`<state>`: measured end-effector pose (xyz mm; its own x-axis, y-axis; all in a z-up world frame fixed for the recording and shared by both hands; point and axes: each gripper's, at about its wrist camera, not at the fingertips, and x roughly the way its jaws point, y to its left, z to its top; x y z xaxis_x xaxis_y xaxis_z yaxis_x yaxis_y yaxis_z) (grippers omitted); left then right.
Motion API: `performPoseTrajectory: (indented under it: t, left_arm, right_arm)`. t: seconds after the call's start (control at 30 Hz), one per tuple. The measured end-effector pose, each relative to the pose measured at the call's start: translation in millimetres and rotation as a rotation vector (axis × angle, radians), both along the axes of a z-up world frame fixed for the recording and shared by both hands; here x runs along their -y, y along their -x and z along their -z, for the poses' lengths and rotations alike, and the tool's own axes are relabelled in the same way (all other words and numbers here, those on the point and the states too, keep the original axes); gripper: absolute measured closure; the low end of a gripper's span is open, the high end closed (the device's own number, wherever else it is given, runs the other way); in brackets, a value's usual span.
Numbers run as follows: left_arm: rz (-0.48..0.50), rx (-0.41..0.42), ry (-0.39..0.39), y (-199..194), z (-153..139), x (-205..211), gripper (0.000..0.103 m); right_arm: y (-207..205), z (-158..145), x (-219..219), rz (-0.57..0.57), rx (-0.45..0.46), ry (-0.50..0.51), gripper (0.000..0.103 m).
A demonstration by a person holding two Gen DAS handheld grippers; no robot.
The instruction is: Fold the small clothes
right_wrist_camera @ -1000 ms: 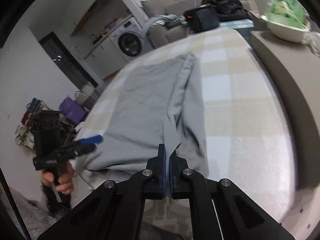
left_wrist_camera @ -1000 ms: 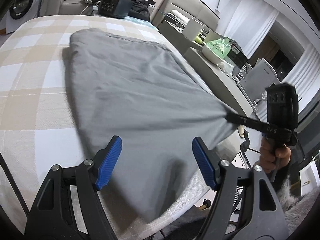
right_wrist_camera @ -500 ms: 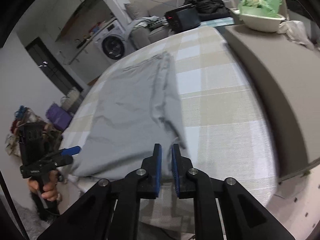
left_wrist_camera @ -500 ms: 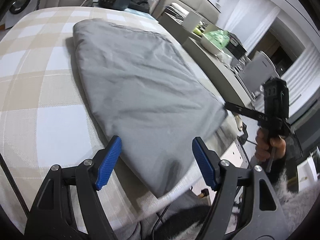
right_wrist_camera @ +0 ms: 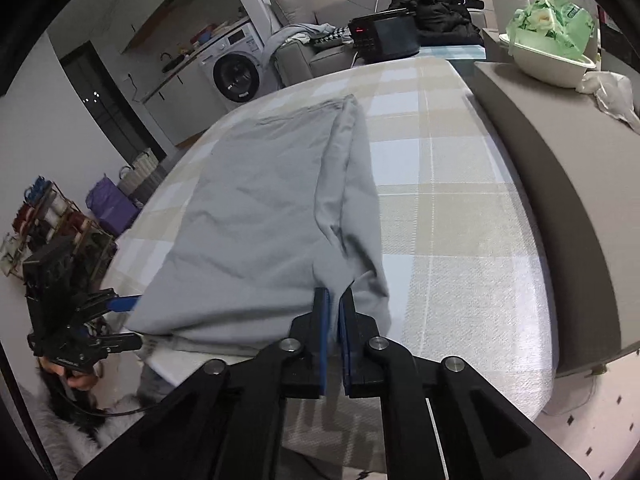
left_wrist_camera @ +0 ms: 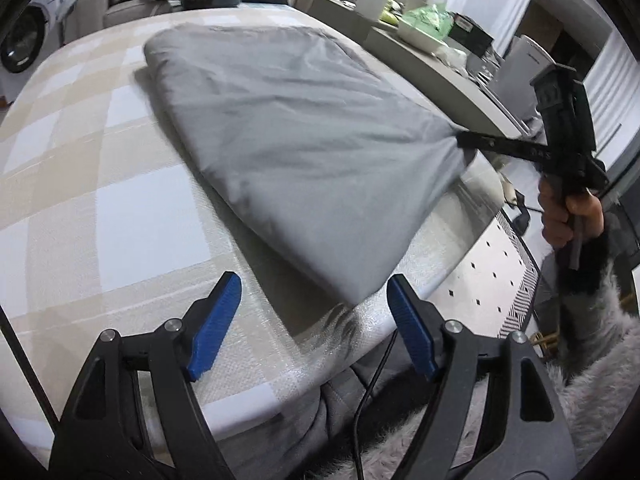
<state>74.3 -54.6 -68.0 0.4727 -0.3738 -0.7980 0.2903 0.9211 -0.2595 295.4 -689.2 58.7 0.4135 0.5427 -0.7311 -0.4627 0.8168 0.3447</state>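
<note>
Under the right gripper's closing jaws, gray garment corner half-hidden; left gripper jaws wide, empty.

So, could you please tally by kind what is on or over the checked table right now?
Grey garment: 1
Hand-held grippers: 2, left hand-held gripper and right hand-held gripper
Total: 3
</note>
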Motion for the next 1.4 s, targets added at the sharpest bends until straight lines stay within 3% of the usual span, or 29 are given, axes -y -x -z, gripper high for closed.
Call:
performPoseTrajectory:
  t: [0.13,0.17,0.2,0.27,0.33,0.4,0.47,0.7,0.77,0.83,0.87,0.93,0.97,1.0,1.1,1.17,1.2,1.23,1.27,1.3,1.33,1.4]
  left_arm:
    - [0.040,0.083,0.038,10.0,-17.9,4.8,0.044]
    - [0.045,0.112,0.036,11.3,-21.1,7.1,0.055]
    - [0.046,0.130,0.026,12.0,-22.3,10.0,0.073]
    - [0.058,0.141,0.031,10.9,-19.7,15.3,0.094]
    - [0.081,0.125,0.028,10.3,-12.4,22.6,0.103]
    - [0.110,0.111,-0.025,11.4,-5.0,33.5,0.103]
    - [0.123,0.087,-0.076,10.7,4.4,40.5,0.103]
    - [0.161,0.069,-0.079,19.0,6.7,36.1,0.103]
    - [0.161,0.062,-0.057,21.1,2.6,31.4,0.103]
    - [0.128,0.070,0.019,16.4,-6.7,18.6,0.103]
    - [0.096,0.078,0.067,12.3,-11.1,10.1,0.101]
    - [0.001,0.082,0.134,2.6,-14.8,-7.9,0.080]
    - [-0.057,0.078,0.152,-4.6,-14.5,-16.2,0.063]
    - [-0.106,0.074,0.168,-11.4,-13.0,-23.1,0.055]
    - [-0.226,0.011,0.242,-38.4,-0.6,-40.4,0.055]
    - [-0.256,-0.029,0.300,-50.9,9.2,-46.1,0.055]
    - [-0.268,-0.007,0.325,-54.9,10.4,-48.8,0.055]
    - [-0.274,-0.004,0.336,-58.0,11.8,-50.4,0.055]
    - [-0.280,0.000,0.344,-61.9,12.3,-51.4,0.059]
    - [-0.286,-0.003,0.349,-66.0,14.0,-52.2,0.075]
    - [-0.293,-0.014,0.353,-71.7,16.9,-55.7,0.082]
    - [-0.299,-0.044,0.402,-84.6,22.6,-65.0,0.087]
  right_arm:
    - [6.7,0.4,1.3,-0.018,-0.012,-0.030,0.086]
    - [7.0,2.0,2.3,-0.017,-0.019,-0.041,0.086]
    - [6.7,3.1,3.0,-0.016,-0.026,-0.055,0.085]
    - [3.8,7.1,3.0,-0.012,-0.037,-0.069,0.085]
    - [2.1,10.1,0.2,-0.020,-0.038,-0.057,0.085]
    - [1.0,12.4,-1.9,-0.027,-0.036,-0.041,0.086]
    - [2.0,13.1,-4.9,-0.030,-0.002,0.020,0.094]
    - [-3.3,14.3,9.7,0.085,0.031,0.142,0.096]
    - [-3.0,12.5,19.7,0.099,0.015,0.108,0.087]
    - [-3.4,9.0,28.8,0.101,-0.002,0.030,0.060]
    - [-4.3,6.5,32.8,0.102,-0.003,-0.020,0.056]
    - [-9.9,3.1,34.9,0.101,0.002,-0.079,0.054]
    - [-13.6,2.6,34.3,0.104,0.004,-0.095,0.053]
    - [-16.9,2.3,31.3,0.104,0.005,-0.109,0.051]
    - [-33.2,9.2,14.9,0.081,-0.017,-0.125,0.051]
    - [-42.6,17.0,1.0,0.052,-0.030,-0.117,0.051]
    - [-46.0,20.6,-4.3,0.044,-0.032,-0.108,0.053]
    - [-48.6,26.3,-10.8,0.045,-0.039,-0.090,0.063]
    - [-48.5,27.9,-12.9,0.047,-0.034,-0.090,0.067]
    - [-47.2,28.6,-14.1,0.050,-0.034,-0.093,0.075]
    - [-46.2,30.8,-14.7,0.056,-0.055,-0.105,0.077]
    - [-39.5,32.7,-14.1,0.092,-0.084,-0.135,0.078]
